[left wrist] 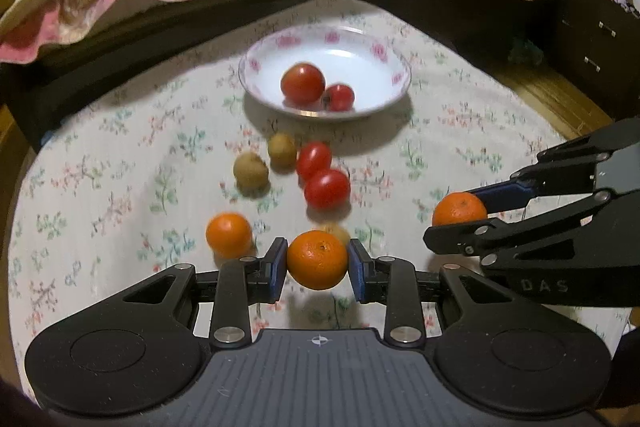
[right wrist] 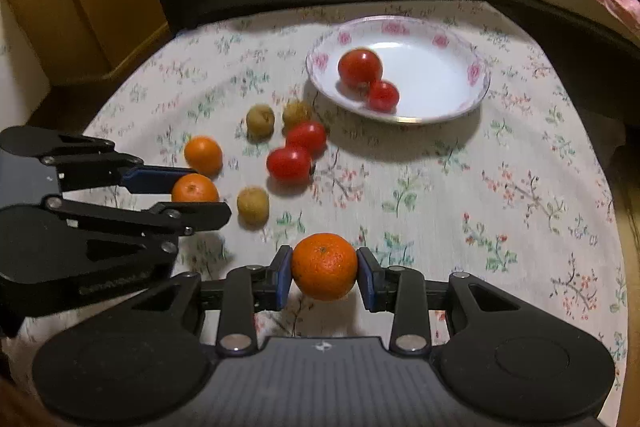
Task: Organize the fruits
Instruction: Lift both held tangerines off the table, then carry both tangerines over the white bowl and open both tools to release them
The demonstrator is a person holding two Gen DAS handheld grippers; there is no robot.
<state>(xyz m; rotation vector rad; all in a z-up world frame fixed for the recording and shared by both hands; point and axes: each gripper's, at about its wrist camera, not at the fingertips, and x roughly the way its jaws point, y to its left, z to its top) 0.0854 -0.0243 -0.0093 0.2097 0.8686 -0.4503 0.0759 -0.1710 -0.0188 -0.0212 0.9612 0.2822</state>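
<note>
Oranges are clamped, one in the left gripper (left wrist: 318, 264) and one in the right gripper (right wrist: 325, 266), above the floral tablecloth (right wrist: 440, 195). Two tomatoes (left wrist: 303, 83) are held in the plate (left wrist: 384, 51) beyond.

Three oranges (right wrist: 324, 266) are counted, four tomatoes (right wrist: 359, 67), three small brown fruits (right wrist: 260, 122), one flowered plate (right wrist: 476, 73). Two tomatoes are counted on the plate, two on the cloth.
</note>
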